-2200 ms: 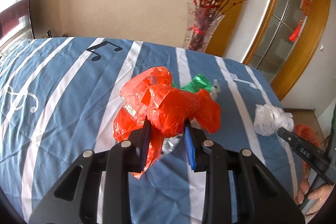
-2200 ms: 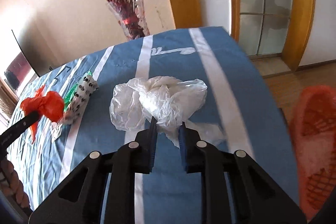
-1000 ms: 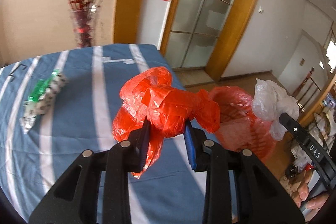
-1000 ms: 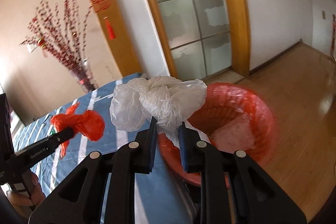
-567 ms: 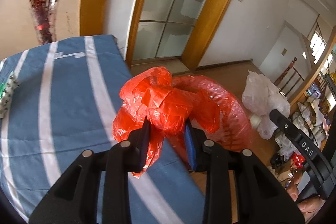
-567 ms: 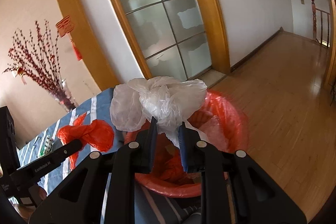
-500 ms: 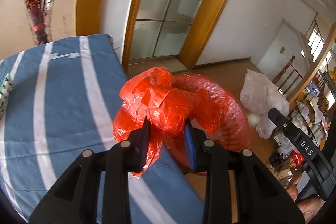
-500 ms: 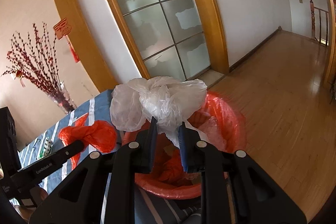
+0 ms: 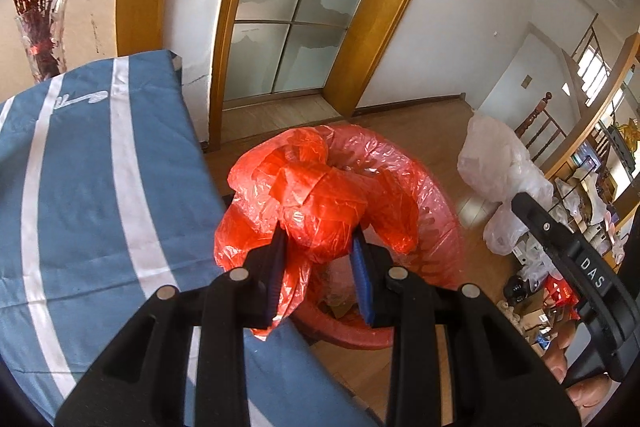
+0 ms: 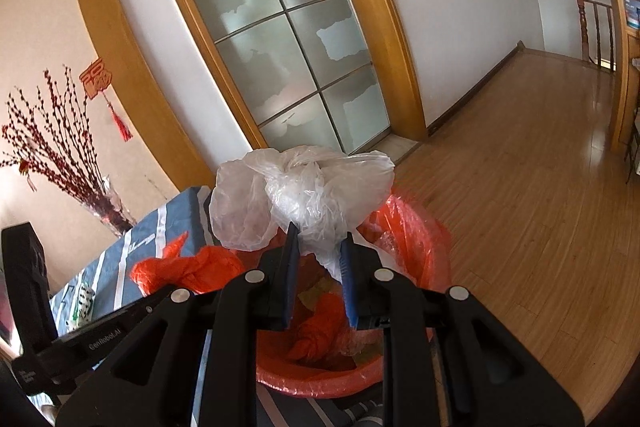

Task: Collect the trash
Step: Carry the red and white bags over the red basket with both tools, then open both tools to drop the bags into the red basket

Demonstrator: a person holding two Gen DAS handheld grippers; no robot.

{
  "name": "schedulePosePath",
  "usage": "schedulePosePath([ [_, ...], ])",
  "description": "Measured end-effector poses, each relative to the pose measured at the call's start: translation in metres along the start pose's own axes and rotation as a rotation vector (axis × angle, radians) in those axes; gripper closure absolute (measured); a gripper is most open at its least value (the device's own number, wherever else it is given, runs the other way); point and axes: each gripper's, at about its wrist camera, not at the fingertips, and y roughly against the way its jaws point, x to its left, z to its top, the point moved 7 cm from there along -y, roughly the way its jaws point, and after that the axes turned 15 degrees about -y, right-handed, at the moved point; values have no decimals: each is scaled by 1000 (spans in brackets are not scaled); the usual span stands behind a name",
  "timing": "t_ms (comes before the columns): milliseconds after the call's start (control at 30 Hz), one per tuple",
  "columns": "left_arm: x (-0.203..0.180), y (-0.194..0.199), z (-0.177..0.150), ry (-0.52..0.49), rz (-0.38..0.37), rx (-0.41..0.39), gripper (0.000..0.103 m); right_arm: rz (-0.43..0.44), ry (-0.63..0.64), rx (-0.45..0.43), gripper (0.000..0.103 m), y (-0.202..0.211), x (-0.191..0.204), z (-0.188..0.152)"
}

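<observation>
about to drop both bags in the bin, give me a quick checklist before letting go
1. Left gripper shut on red bag: ok.
2. Right gripper shut on white bag: ok.
3. White bag over the red bin: ok.
4. Red bag fully past the table edge: cannot tell, its tail hangs near the edge.
5. Room in bin: ok, some trash inside, not full.
6. Grippers clear of each other: ok.

Both wrist views look forward and downward along their own fingers, at close range, onto the red-lined trash bin (image 9: 416, 187) (image 10: 404, 227) beside the blue striped table (image 9: 100, 187) (image 10: 168, 227), sharing bin, table corner and glazed door (image 9: 296, 7) (image 10: 280, 39).
</observation>
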Motion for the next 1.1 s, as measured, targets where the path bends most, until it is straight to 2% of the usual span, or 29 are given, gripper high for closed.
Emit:
schedulePosePath([
  [233, -10, -11, 9, -9, -35, -1, 71, 8, -31, -3, 83, -7, -5, 8],
  [300, -13, -17, 10, -12, -48, 6, 67, 12, -41, 9, 80, -12, -7, 10],
  [333, -14, -21, 10, -12, -52, 13, 65, 12, -45, 16, 78, -15, -8, 10],
  [400, -16, -27, 7, -10, -56, 28, 57, 8, -61, 36, 67, -22, -12, 8],
  [467, -16, -31, 4, -8, -59, 40, 51, 3, -73, 38, 51, -23, -17, 7],
  [500, -15, -32, 3, -8, -57, 44, 47, 0, -75, 36, 49, -23, -17, 7],
  [633, -4, -33, -8, -4, -33, 66, 45, -23, -90, 34, 46, -21, -28, 5],
  [867, 32, -10, -26, -24, 85, 65, 41, -51, -78, 24, 46, -17, -32, 4],
  [1100, 91, 27, -54, -7, 231, 70, 40, -40, -32, 51, 46, -17, -17, -10],
])
